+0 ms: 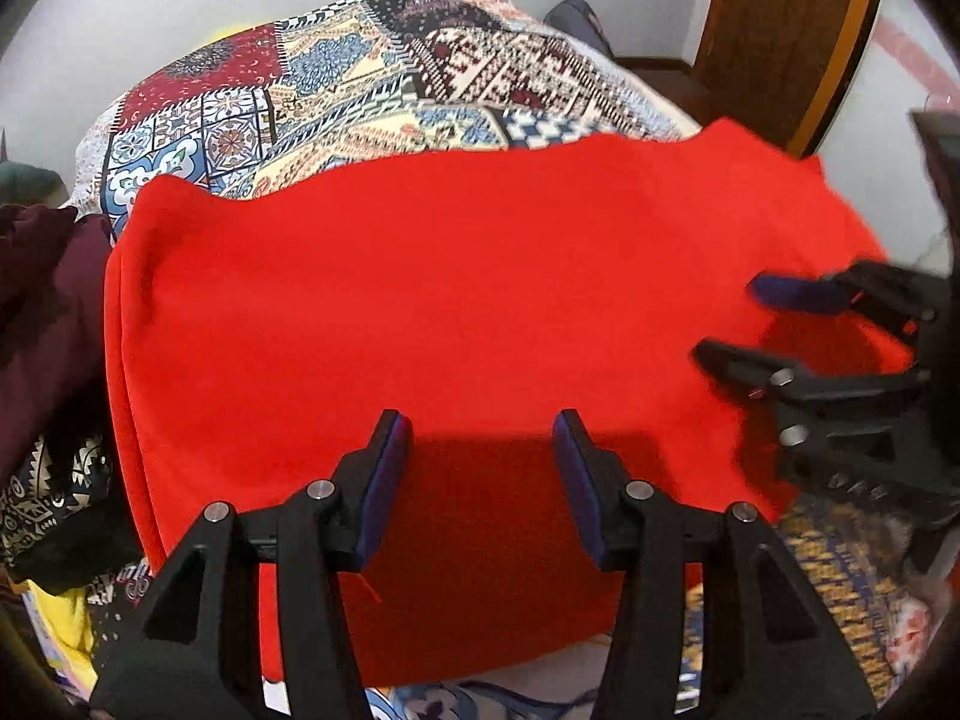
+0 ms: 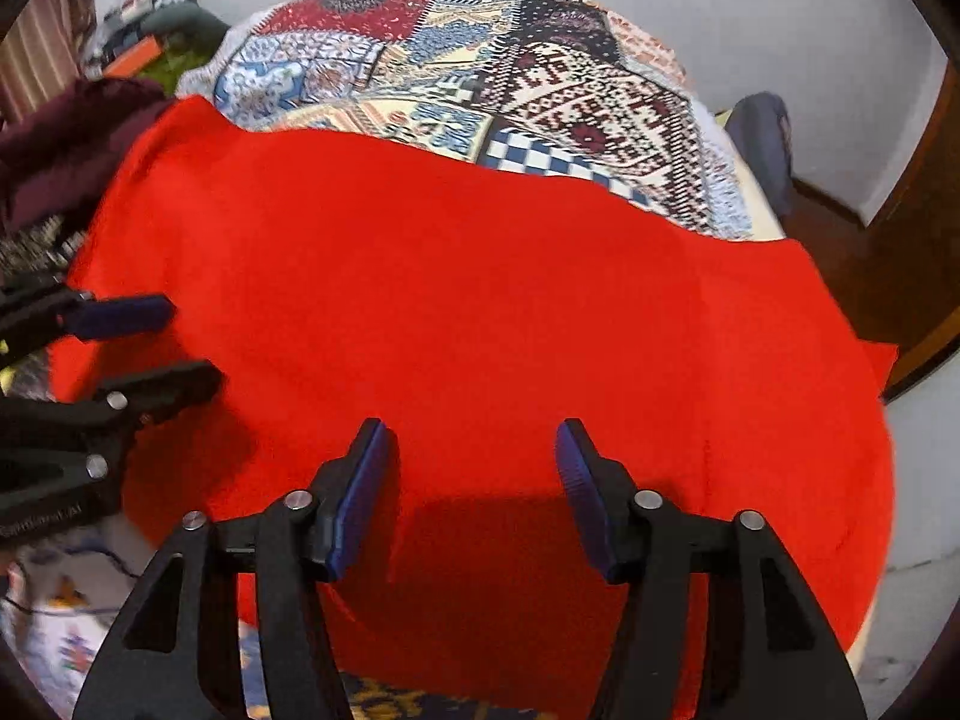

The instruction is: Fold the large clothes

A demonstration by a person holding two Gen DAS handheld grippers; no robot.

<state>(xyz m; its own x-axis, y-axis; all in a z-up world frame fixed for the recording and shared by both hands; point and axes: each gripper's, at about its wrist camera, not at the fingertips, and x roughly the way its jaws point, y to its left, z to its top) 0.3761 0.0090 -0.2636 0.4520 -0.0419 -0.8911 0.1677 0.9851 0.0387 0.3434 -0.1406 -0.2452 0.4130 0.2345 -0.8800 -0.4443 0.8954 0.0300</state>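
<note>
A large red cloth (image 1: 420, 300) lies spread flat across the near half of a bed, its near edge hanging over the bed's side; the right wrist view shows the same red cloth (image 2: 480, 312). My left gripper (image 1: 483, 426) hovers open above the cloth's near edge, with nothing between its blue pads. My right gripper (image 2: 471, 429) is also open over the near edge, further right, and it holds nothing. Each gripper shows in the other's view: the right gripper (image 1: 729, 321) at the right side, the left gripper (image 2: 192, 339) at the left side.
A patterned patchwork bedspread (image 1: 360, 84) covers the bed beyond the cloth. Dark maroon clothes (image 1: 42, 300) are piled at the left. A wooden door (image 1: 780, 30) stands at the back right against a white wall. Patterned fabric (image 1: 840, 588) lies below the bed's near edge.
</note>
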